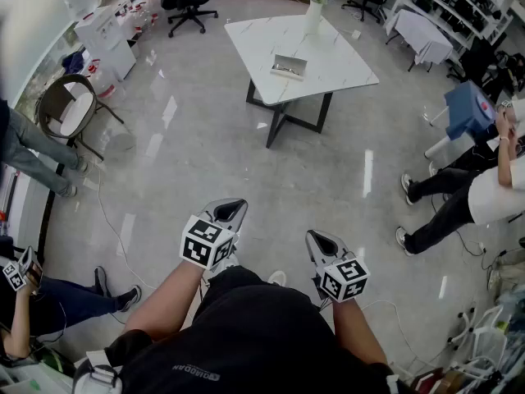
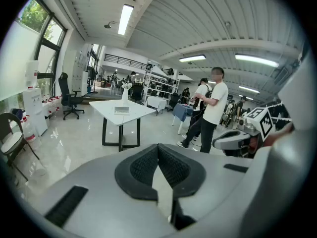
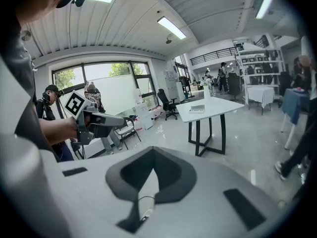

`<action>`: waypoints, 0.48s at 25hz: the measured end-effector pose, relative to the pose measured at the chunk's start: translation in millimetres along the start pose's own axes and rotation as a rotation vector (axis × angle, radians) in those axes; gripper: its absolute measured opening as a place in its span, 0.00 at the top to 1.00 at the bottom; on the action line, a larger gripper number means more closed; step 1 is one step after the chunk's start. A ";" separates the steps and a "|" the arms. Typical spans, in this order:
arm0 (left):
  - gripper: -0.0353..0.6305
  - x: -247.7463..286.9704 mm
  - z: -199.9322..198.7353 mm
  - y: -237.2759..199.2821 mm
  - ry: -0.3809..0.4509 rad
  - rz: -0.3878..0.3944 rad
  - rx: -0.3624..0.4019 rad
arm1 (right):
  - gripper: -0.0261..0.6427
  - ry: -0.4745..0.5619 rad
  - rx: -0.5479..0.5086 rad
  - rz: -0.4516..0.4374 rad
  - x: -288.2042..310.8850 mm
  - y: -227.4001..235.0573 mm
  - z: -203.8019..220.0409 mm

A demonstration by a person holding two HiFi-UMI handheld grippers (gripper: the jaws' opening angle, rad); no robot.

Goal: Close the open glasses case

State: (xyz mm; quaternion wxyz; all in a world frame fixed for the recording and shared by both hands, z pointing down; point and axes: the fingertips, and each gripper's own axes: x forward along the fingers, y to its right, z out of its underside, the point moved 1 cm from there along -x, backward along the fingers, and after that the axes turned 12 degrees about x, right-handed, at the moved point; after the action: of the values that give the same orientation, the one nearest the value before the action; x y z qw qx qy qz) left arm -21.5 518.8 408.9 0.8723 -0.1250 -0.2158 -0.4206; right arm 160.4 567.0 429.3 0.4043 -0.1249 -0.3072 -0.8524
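Well ahead of left gripper [image 1: 232, 212] and right gripper [image 1: 321, 242] — jaws together, empty — case [image 1: 289, 66] sits on table [image 1: 344, 68]; step closer first, then push lid down evenly.

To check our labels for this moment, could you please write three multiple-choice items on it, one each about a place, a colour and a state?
1. Where is the glasses case?
A. on the table
B. under the table
C. leaning against a table leg

2. What colour is the table top?
A. black
B. red
C. white

3. How does the left claw stand?
A. wide open
B. shut, with nothing in it
C. shut on the glasses case

Answers: 1 A, the head view shows it lying on the top, far ahead of the person. 2 C, the top is white with faint veins. 3 B, the left gripper view shows its jaws meeting at the tips with only floor behind.
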 end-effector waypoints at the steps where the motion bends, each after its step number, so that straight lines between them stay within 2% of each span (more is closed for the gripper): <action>1: 0.94 1.5 0.1 1.2 -0.001 0.001 0.000 | 0.96 0.001 0.000 0.000 -0.5 1.5 -0.1; 12: 0.94 0.3 -6.6 -5.9 -0.001 0.009 0.006 | 0.96 0.003 -0.002 -0.001 5.1 -3.7 -9.9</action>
State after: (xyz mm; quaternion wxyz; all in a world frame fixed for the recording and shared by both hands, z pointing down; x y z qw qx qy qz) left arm -24.2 512.4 403.5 0.8745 -0.1233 -0.2169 -0.4159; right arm 154.6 559.5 422.3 0.4043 -0.1239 -0.3060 -0.8530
